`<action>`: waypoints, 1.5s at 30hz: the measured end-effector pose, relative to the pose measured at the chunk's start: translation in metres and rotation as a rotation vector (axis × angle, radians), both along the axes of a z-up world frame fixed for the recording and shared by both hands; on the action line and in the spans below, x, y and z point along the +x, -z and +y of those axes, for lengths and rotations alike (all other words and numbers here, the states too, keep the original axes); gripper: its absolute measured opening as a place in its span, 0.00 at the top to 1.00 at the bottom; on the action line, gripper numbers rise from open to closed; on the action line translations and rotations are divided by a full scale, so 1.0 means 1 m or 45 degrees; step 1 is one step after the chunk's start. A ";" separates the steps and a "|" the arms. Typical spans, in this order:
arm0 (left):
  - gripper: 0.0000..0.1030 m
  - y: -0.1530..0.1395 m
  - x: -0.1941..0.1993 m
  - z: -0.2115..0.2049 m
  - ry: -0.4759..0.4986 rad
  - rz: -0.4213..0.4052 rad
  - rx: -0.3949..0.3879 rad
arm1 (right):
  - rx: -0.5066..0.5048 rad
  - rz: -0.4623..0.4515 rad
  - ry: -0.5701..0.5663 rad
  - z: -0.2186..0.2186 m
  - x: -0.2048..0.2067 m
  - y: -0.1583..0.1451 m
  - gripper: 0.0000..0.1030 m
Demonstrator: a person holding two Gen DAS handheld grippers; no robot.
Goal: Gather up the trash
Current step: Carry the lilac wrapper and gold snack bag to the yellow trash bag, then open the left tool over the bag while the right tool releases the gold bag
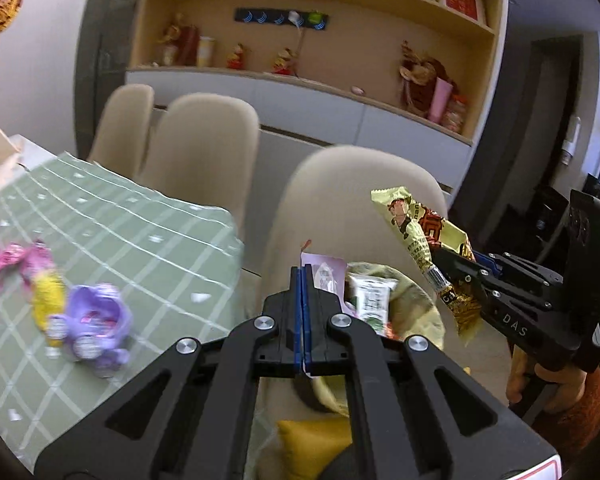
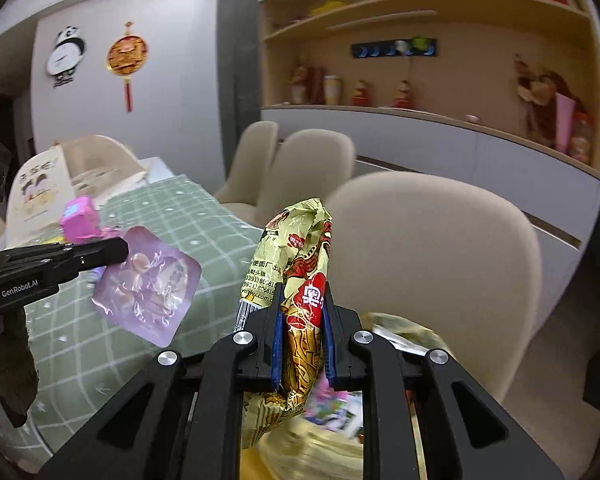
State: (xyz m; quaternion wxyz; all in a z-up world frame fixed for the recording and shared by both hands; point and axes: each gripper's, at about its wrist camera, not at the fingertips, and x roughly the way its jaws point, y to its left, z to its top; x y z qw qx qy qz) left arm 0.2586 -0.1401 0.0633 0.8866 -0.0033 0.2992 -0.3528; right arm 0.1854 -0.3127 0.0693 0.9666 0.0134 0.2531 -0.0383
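1. A table (image 2: 148, 240) with a green checked cloth stands on the left. Three soft beige chairs stand at its far side, and the nearest chair (image 2: 440, 248) is right behind both hand-held grippers.
2. On the cloth lie a crumpled purple cup (image 1: 96, 316), a yellow scrap (image 1: 48, 300) touching it and a pink wrapper (image 1: 4, 260). A pink box (image 2: 78, 220) and a paper bag (image 2: 40, 188) with printing sit at the far end.
3. Behind the chairs is a wooden shelf (image 1: 308, 56) with small red figures over white cabinets. A panda clock (image 2: 66, 58) and a red and gold charm (image 2: 127, 58) hang on the wall.
4. Under the grippers is an open bag (image 1: 404, 304) with crinkly yellow sides. Small packets lie inside it, blurred.
5. The left hand-held gripper (image 1: 302, 280) is clenched tight on a thin purple lid (image 2: 148, 284). The lid is flat and shiny, with rounded corners and a picture on it. It sticks out over the edge of the table.
6. The right hand-held gripper (image 2: 303, 308) is grasping a noodle wrapper (image 2: 296, 264). The wrapper is crinkled and shiny, yellow with red and brown prints and a bar code. It stands up between the blue pads (image 2: 277, 332), above the open bag and in front of the nearest chair.
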 end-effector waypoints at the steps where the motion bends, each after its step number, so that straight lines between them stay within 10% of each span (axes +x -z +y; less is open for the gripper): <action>1: 1.00 0.003 0.000 -0.006 0.012 0.010 0.001 | -0.009 -0.002 0.019 -0.006 -0.001 0.003 0.84; 33: 0.99 0.078 0.043 -0.165 0.282 0.212 0.121 | 0.086 0.108 0.258 -0.104 -0.007 0.068 0.84; 37: 0.74 0.088 0.049 -0.167 0.277 0.276 0.127 | 0.105 0.120 0.253 -0.104 -0.006 0.073 0.84; 45: 0.70 0.079 0.054 -0.136 0.178 0.278 0.135 | 0.129 0.129 0.195 -0.092 0.010 0.088 0.84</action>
